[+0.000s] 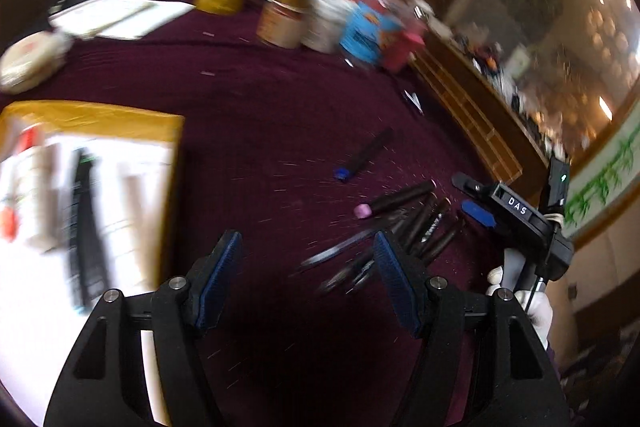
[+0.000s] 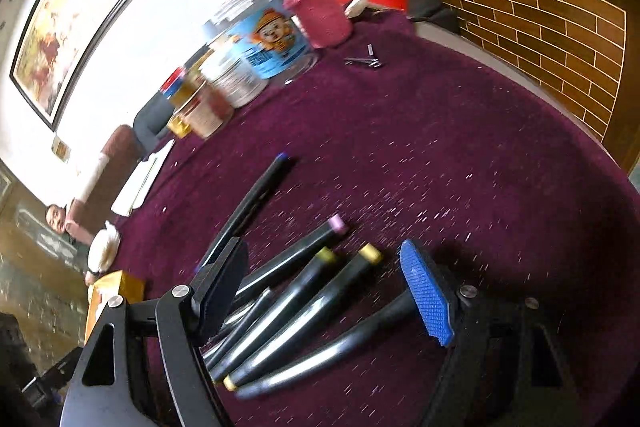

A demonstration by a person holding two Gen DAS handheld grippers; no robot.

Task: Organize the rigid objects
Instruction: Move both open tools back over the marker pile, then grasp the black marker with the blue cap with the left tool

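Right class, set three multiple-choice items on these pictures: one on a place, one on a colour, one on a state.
1. Where does the blue-capped marker lie?
A. apart from the marker pile, on the cloth
B. inside the jar
C. on the yellow box

2. What colour is the tablecloth?
A. green
B. dark purple
C. white

3. How is the right claw?
A. shut on a marker
B. shut on nothing
C. open

Answers: 1 A, it lies alone beyond the pile. 2 B, the cloth is dark purple in both views. 3 C, its pads stand wide above the markers and press on none.
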